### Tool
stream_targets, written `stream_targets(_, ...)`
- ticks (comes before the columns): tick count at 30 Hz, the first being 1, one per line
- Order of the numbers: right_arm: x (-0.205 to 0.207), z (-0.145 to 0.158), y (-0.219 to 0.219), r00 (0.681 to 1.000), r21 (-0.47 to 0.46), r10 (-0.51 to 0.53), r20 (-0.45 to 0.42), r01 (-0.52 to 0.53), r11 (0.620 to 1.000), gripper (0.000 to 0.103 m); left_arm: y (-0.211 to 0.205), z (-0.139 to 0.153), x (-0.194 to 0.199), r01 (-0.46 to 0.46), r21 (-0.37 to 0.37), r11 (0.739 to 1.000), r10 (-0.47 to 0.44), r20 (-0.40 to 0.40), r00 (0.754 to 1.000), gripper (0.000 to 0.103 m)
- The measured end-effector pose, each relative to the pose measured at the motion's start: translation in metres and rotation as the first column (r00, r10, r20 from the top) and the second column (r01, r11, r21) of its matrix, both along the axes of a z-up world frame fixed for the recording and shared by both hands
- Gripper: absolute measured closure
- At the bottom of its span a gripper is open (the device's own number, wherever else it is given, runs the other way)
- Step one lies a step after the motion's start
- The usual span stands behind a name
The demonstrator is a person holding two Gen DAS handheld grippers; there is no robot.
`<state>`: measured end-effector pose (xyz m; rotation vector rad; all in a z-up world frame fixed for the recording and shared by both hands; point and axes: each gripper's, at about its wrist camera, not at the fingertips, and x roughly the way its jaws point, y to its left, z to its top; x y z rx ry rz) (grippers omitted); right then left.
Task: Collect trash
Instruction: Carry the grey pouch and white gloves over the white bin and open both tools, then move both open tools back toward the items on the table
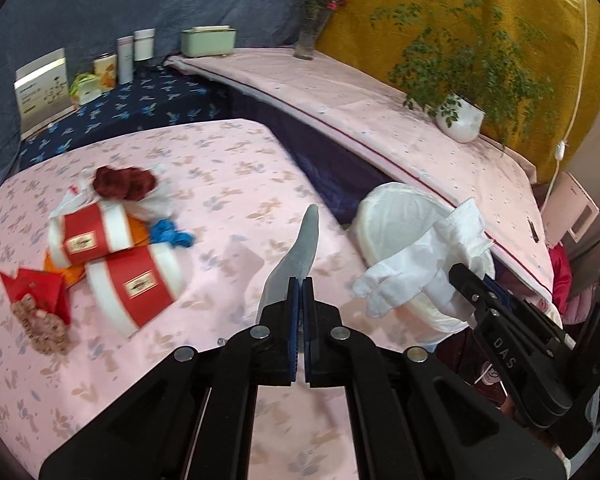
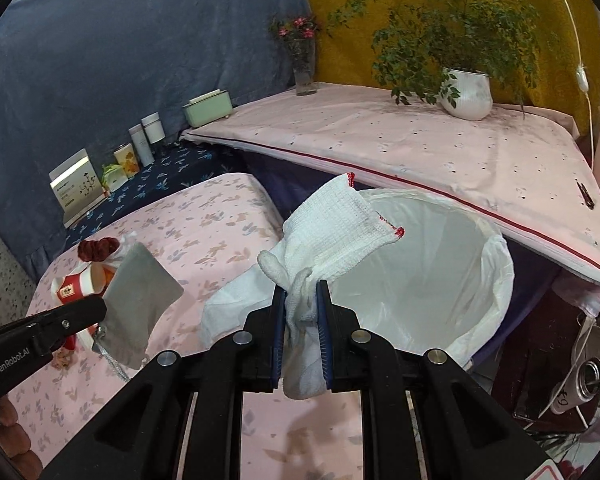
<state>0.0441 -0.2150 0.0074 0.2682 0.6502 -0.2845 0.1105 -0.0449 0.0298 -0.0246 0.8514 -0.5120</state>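
Pink floral table [image 1: 228, 168] with cups [image 1: 112, 256] and scraps at its far left, lined bin [image 2: 420, 272] just past its right edge, left gripper [image 1: 301, 280] clenched on grey pouch [image 1: 296, 256], right gripper [image 2: 302, 286] grasping white glove [image 2: 332, 224] beside the bin's near rim, pink shelf [image 2: 420, 148] behind.

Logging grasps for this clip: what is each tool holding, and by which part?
Left tool: shut on the grey pouch, gripped at its lower edge. Right tool: shut on the white glove, pinched at its fingers, cuff up.
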Motion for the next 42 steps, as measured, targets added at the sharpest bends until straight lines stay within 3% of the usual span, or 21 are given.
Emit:
stream_targets(12, 0.002, -0.014, -0.075, 0.992, -0.013, -0.126, -0.03, 0.125, 0.992, 0.089, -0.101, 0.008, 0.023, 0.162, -0.082, 0.983, -0.161, 0.02, 0.987, 0.102)
stream_targets(16, 0.007, -0.019, -0.088, 0.99, -0.006, -0.137, -0.04, 0.137, 0.991, 0.088, -0.124, -0.001, 0.035, 0.191, -0.093, 0.977, -0.193, -0.014, 0.981, 0.1)
stream_targets(18, 0.011, -0.021, -0.091, 0.989, -0.003, -0.14, -0.043, 0.14, 0.99, 0.085, -0.131, -0.006, 0.039, 0.201, -0.084, 0.976, -0.204, -0.032, 0.978, 0.089)
stream_targets(19, 0.013, -0.022, -0.092, 0.989, -0.001, -0.14, -0.043, 0.14, 0.99, 0.082, -0.133, -0.008, 0.041, 0.195, -0.075, 0.978, -0.198, -0.035, 0.979, 0.071)
stream_targets(20, 0.015, -0.022, -0.093, 0.988, -0.003, -0.147, -0.042, 0.147, 0.989, 0.082, -0.134, -0.009, 0.042, 0.186, -0.071, 0.98, -0.188, -0.029, 0.982, 0.053)
stream_targets(22, 0.017, -0.023, -0.093, 0.988, 0.003, -0.147, -0.04, 0.147, 0.989, 0.076, -0.131, -0.01, 0.04, 0.158, -0.065, 0.985, -0.159, -0.007, 0.987, 0.041)
stream_targets(25, 0.019, -0.022, -0.093, 0.988, 0.005, -0.154, -0.03, 0.154, 0.988, 0.059, -0.128, -0.013, 0.042, 0.141, -0.051, 0.989, -0.141, -0.007, 0.99, 0.036)
stream_targets(30, 0.02, -0.019, -0.088, 0.988, 0.007, -0.154, -0.02, 0.154, 0.988, 0.048, -0.115, -0.016, 0.047, 0.096, -0.034, 0.995, -0.096, -0.007, 0.995, 0.036)
stream_targets(42, 0.015, -0.007, -0.049, 0.996, -0.012, -0.091, -0.01, 0.091, 0.996, 0.036, -0.062, -0.013, 0.031, -0.023, 0.001, 1.0, 0.023, 0.027, 0.999, 0.03)
